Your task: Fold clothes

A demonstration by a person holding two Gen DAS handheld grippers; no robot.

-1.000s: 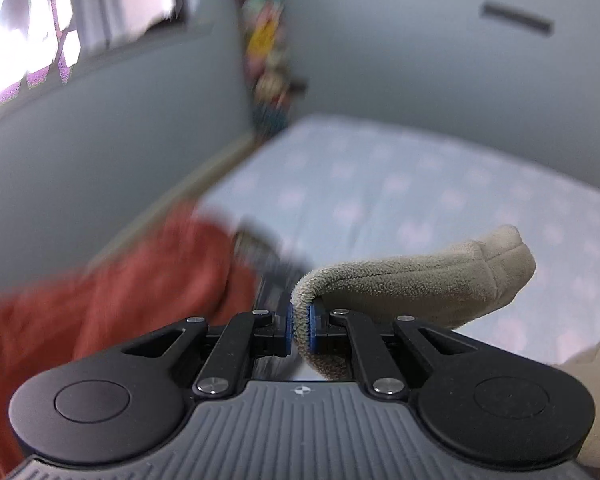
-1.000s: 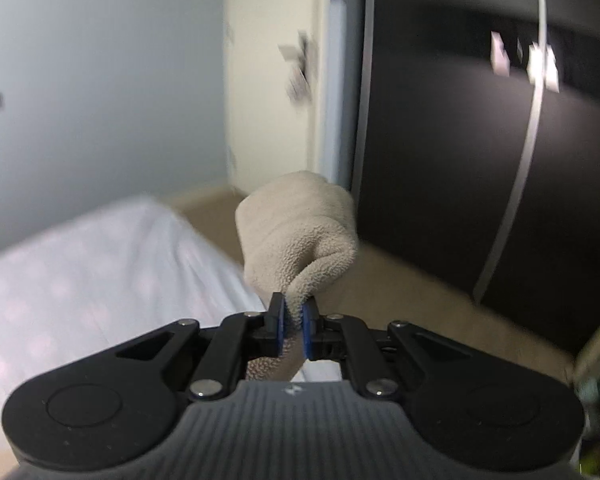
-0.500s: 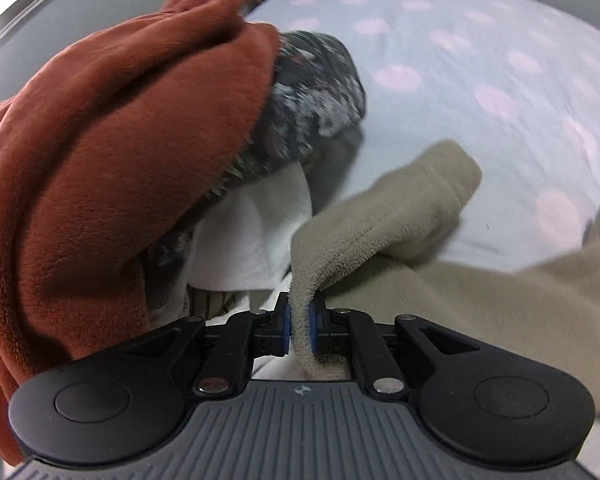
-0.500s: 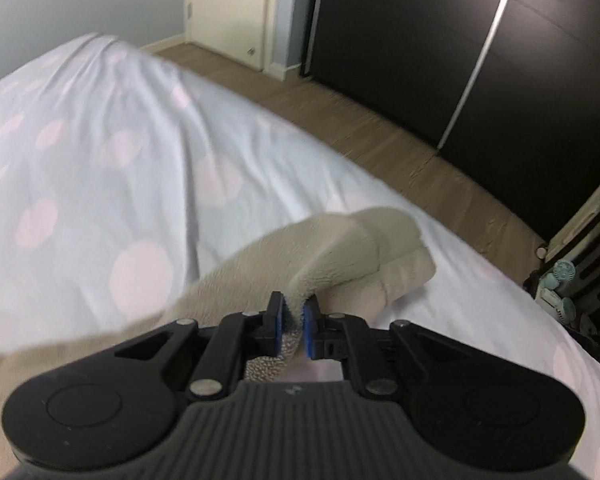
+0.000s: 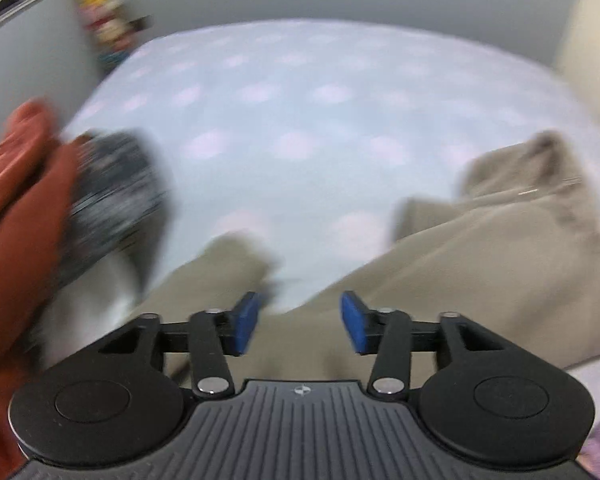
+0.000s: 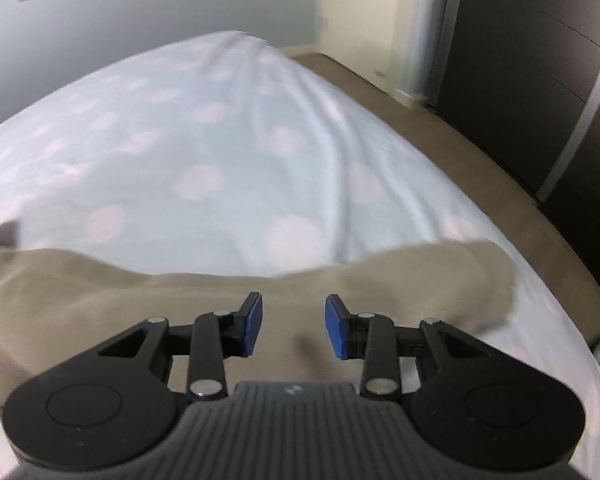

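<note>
A beige fleece garment (image 5: 480,264) lies spread on the bed, its cloth running under both grippers. My left gripper (image 5: 300,322) is open and empty just above it, with one end of the garment (image 5: 228,264) in front of the left finger. In the right wrist view the same beige garment (image 6: 140,304) lies flat, with a sleeve end (image 6: 476,280) to the right. My right gripper (image 6: 294,328) is open and empty just above the cloth.
The bed has a pale blue sheet with pink dots (image 5: 300,128). A pile of other clothes, rust-orange fleece (image 5: 16,216) and a dark patterned piece (image 5: 112,200), sits at the left. The bed's right edge (image 6: 548,288) drops to a beige floor beside dark wardrobes (image 6: 540,80).
Both grippers lowered the beige garment onto the bed, then opened and let go of it. The garment now lies flat beneath them.
</note>
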